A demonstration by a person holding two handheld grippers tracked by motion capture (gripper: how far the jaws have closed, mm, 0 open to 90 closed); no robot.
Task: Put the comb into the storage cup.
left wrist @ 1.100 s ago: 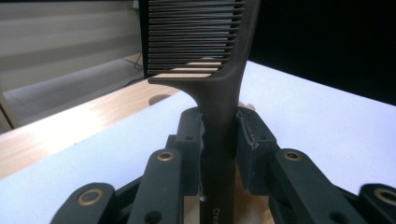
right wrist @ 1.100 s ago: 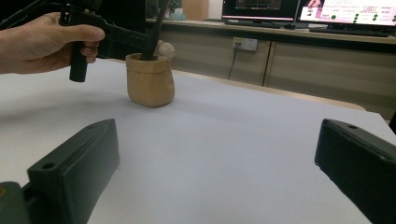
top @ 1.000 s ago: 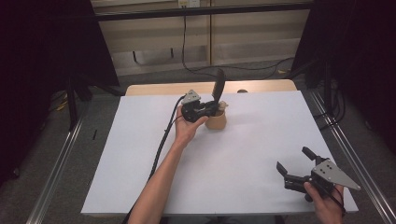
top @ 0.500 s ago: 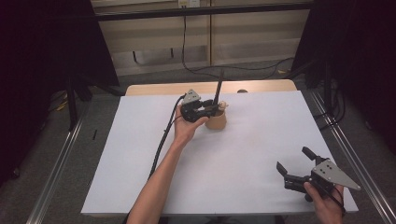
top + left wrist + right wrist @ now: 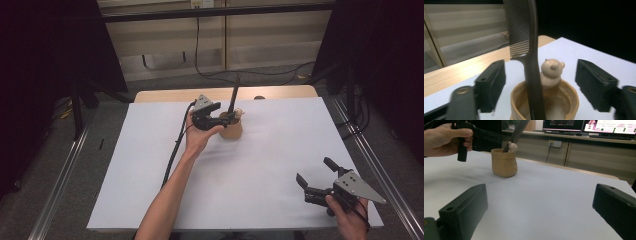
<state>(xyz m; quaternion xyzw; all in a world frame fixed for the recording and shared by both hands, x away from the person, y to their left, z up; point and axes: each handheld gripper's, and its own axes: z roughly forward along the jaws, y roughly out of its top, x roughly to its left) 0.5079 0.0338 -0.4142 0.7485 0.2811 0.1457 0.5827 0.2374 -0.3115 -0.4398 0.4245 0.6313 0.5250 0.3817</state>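
A tan cup (image 5: 231, 131) with a small bear figure (image 5: 551, 71) on its rim stands at the table's far middle. A black comb (image 5: 234, 97) stands in it, handle down, teeth up. My left gripper (image 5: 226, 119) hovers at the cup's rim. Its jaws have just been opening and now stand apart, with the comb (image 5: 524, 32) between them but clear of both pads. In the left gripper view the cup (image 5: 571, 96) sits right below the jaws. My right gripper (image 5: 314, 170) rests open near the front right corner with nothing in it, facing the cup (image 5: 504, 162).
The white table top (image 5: 280, 150) has a wooden strip (image 5: 165, 95) along its far edge. A cable (image 5: 175, 150) trails from the left gripper along the forearm. Metal rails (image 5: 60, 175) run down both sides of the table.
The comb leaned to the right in the shut left jaws a second ago. Now it stands steeper in the cup and the jaws have parted from it. The right gripper has kept still.
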